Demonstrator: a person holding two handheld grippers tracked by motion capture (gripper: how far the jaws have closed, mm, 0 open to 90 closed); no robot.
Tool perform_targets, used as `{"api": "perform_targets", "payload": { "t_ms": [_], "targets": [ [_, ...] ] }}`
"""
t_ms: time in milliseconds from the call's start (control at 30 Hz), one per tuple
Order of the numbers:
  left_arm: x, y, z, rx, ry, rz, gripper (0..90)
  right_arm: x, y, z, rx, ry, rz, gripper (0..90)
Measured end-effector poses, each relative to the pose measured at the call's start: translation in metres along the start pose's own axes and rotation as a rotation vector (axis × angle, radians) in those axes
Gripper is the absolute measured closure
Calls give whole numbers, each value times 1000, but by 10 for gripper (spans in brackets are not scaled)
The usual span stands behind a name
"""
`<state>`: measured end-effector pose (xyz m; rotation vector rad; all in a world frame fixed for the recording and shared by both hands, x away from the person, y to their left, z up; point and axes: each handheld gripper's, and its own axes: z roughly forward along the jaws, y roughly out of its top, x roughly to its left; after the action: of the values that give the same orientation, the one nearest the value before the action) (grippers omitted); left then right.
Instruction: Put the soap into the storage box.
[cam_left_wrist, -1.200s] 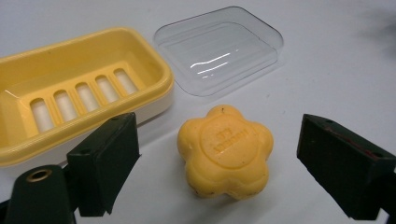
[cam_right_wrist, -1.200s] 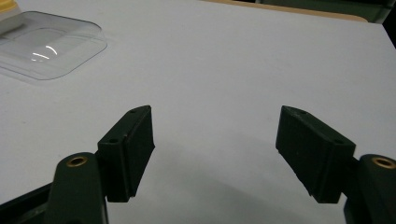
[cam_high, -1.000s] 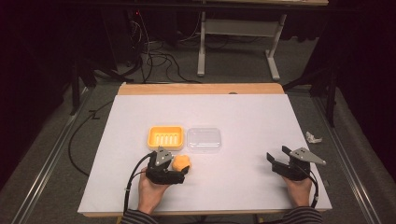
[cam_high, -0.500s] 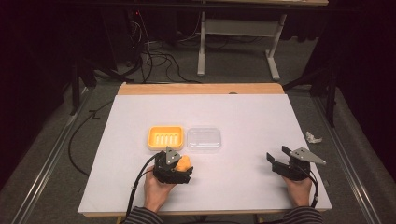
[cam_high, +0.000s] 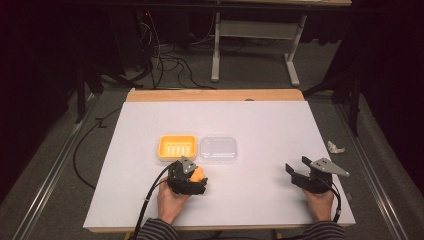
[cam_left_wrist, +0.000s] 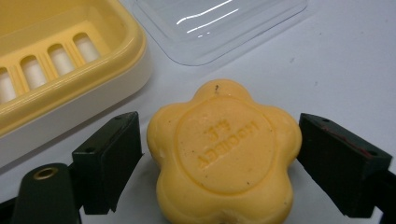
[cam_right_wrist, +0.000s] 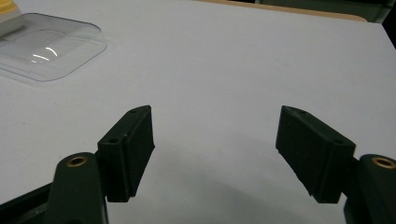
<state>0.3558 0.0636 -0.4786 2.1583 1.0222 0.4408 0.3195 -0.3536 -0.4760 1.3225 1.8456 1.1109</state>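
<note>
A yellow flower-shaped soap (cam_high: 199, 174) (cam_left_wrist: 224, 151) lies on the white table, just in front of the gap between a yellow slotted soap dish (cam_high: 176, 147) (cam_left_wrist: 93, 74) and its clear plastic lid (cam_high: 218, 148) (cam_left_wrist: 219, 23). My left gripper (cam_high: 196, 181) (cam_left_wrist: 219, 123) is open, with one jaw on each side of the soap; the right jaw looks very close to it, and a narrow gap shows at the left jaw. Farther right near the front edge, my right gripper (cam_high: 298, 166) (cam_right_wrist: 215, 116) stands open over bare table, nothing between its fingers.
The white table top (cam_high: 260, 120) has a wooden strip along its far edge. A crumpled scrap of paper (cam_high: 336, 147) lies just off the right side. The clear lid (cam_right_wrist: 44, 49) sits far left of the right gripper. Cables and a desk frame lie on the floor beyond.
My left gripper has slid a little to the right and forward, bringing its jaws around the soap. The soap, dish, lid and right gripper have stayed put.
</note>
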Motion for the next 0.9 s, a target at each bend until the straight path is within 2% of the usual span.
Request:
{"api": "perform_targets", "payload": {
  "t_ms": [167, 300, 400, 900],
  "targets": [
    [0, 0, 3, 12, 2, -8, 189, 0, 0, 0, 2, 0, 1, 281],
    [1, -1, 3, 3, -21, 9, 248, 0, 0, 0, 4, 1, -2, 281],
    [0, -1, 3, 1, -13, 10, 253, 1, 0, 0, 2, -4, -7, 281],
    [4, 0, -5, -9, -40, 16, 257, 1, 0, 0, 3, -9, -2, 281]
  ]
}}
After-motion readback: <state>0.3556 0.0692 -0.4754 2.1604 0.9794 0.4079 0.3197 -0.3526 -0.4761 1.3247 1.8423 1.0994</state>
